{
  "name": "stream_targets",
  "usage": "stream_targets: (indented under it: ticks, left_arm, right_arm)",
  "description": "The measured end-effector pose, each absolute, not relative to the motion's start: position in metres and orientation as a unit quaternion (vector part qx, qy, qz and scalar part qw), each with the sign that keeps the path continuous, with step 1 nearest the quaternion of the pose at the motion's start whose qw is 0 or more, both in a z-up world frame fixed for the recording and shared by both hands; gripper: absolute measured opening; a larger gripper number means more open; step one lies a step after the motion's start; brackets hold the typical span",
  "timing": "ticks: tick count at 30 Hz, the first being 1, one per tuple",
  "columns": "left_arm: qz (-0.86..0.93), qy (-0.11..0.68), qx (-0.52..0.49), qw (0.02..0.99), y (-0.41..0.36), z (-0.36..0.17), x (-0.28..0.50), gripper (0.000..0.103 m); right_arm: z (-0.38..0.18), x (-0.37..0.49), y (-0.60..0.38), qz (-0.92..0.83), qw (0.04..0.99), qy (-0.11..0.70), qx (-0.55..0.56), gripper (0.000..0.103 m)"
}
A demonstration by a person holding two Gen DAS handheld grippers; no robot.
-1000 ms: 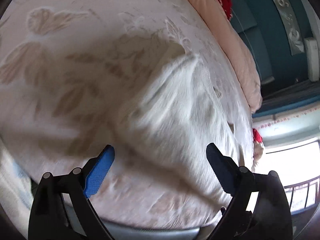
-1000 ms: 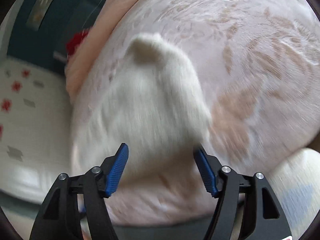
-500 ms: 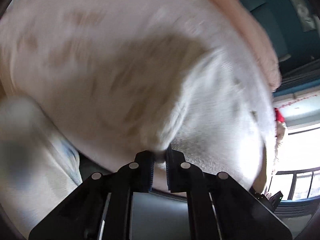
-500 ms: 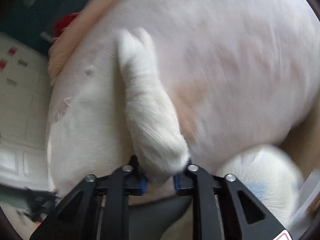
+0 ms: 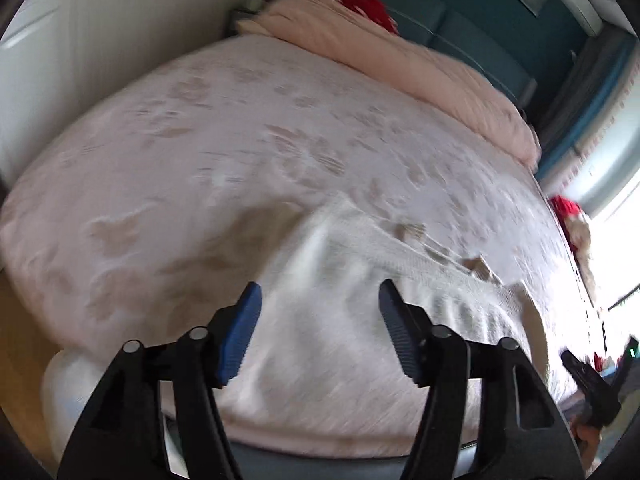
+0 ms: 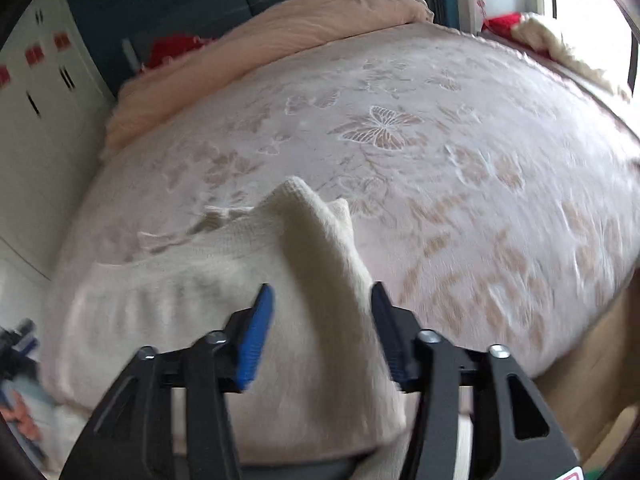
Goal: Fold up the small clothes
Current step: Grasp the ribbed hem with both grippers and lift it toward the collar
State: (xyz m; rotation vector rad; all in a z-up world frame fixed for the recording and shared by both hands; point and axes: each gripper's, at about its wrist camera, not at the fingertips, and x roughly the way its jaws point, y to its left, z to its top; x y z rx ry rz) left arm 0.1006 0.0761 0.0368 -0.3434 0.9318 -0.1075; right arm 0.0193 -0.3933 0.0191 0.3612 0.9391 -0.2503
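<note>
A white knitted garment [image 5: 340, 320] lies near the front edge of a bed with a pale pink butterfly-pattern cover [image 5: 192, 132]. My left gripper [image 5: 320, 320] is open and empty just above the garment's near part. In the right wrist view the same garment [image 6: 200, 288] shows with a folded strip running between my fingers. My right gripper [image 6: 322, 320] is open, its blue pads on either side of that strip without gripping it.
A peach duvet [image 5: 400, 60] is bunched along the head of the bed, with red fabric [image 5: 368, 0] behind it. White wardrobe doors [image 6: 36, 92] stand beside the bed. A bright window [image 5: 616, 240] lies at the right. Wooden floor [image 6: 600, 380] shows past the bed's edge.
Half a second ago both grippers were shut on the garment's near edge. Both have opened, let it go and pulled back; the garment now lies on the bed.
</note>
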Motion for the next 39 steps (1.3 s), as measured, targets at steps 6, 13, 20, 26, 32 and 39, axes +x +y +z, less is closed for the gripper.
stream_targets:
  ticks: [6,13,20,26,32,39]
  left_arm:
    - [-0.029,0.512,-0.128,0.849,0.059,-0.024,0.135,0.058]
    - [-0.016,0.511,-0.088,0.855,0.061,-0.054,0.138,0.058]
    - [-0.058,0.482,-0.169,0.858,0.073,-0.017,0.153,0.072]
    - [-0.038,0.525,-0.162,0.835,0.071,-0.047,0.215,0.068]
    - [-0.044,0.491,-0.192,0.849,0.086,-0.026,0.225,0.007]
    - [-0.032,0.529,-0.179,0.829,0.084,-0.047,0.239,0.005]
  right_arm:
    - [-0.019,0.038,-0.407,-0.122,0.837,0.492,0.204,0.03]
    - [-0.051,0.036,-0.434,-0.138,0.814,0.522,0.215,0.013]
    - [-0.004,0.071,-0.412,-0.095,0.857,0.472,0.185,0.064]
    - [-0.047,0.144,-0.397,-0.087,0.833,0.526,0.147,0.07]
    - [-0.014,0.144,-0.392,-0.073,0.863,0.47,0.171,0.011]
    - [-0.048,0.151,-0.416,-0.096,0.835,0.502,0.207,0.03]
